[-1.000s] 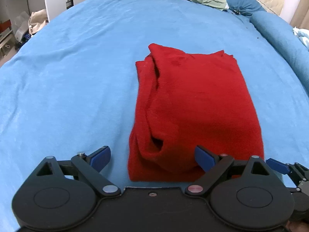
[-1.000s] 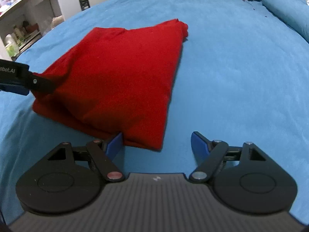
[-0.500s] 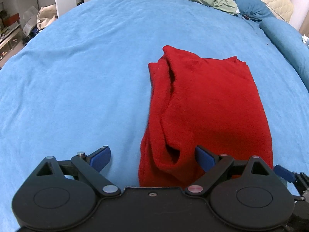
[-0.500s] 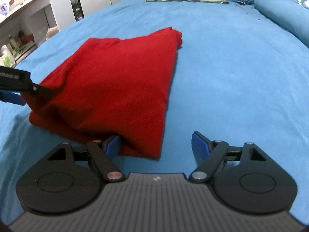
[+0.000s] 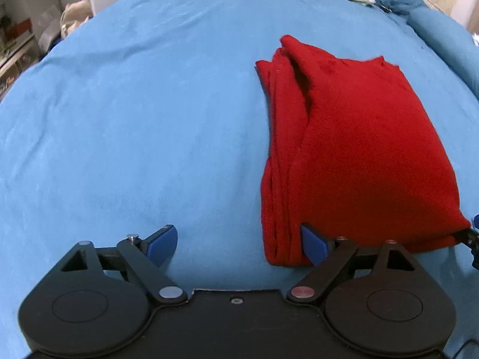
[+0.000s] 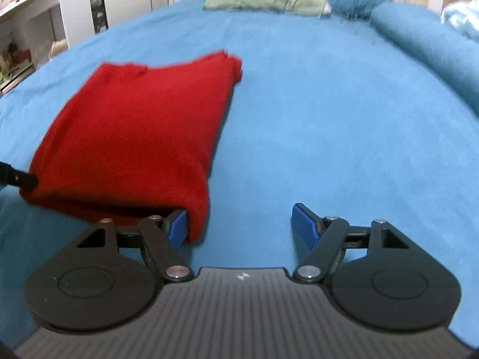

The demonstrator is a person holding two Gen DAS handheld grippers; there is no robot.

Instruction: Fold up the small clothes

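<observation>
Garment (image 5: pixel 359 149) folded on blue bedsheet (image 5: pixel 134 119), left gripper (image 5: pixel 239 242) — wide, right gripper (image 6: pixel 239 224) — wide

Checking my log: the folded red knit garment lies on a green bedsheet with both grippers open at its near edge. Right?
Not quite: the bedsheet is blue, not green, as the left wrist view shows. The folded red knit garment does lie on it, with the left gripper and right gripper open at its near edge.

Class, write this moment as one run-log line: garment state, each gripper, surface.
red garment: folded, flat | left gripper: open, at near-left corner | right gripper: open, at near-right corner | surface: blue bedsheet
</observation>
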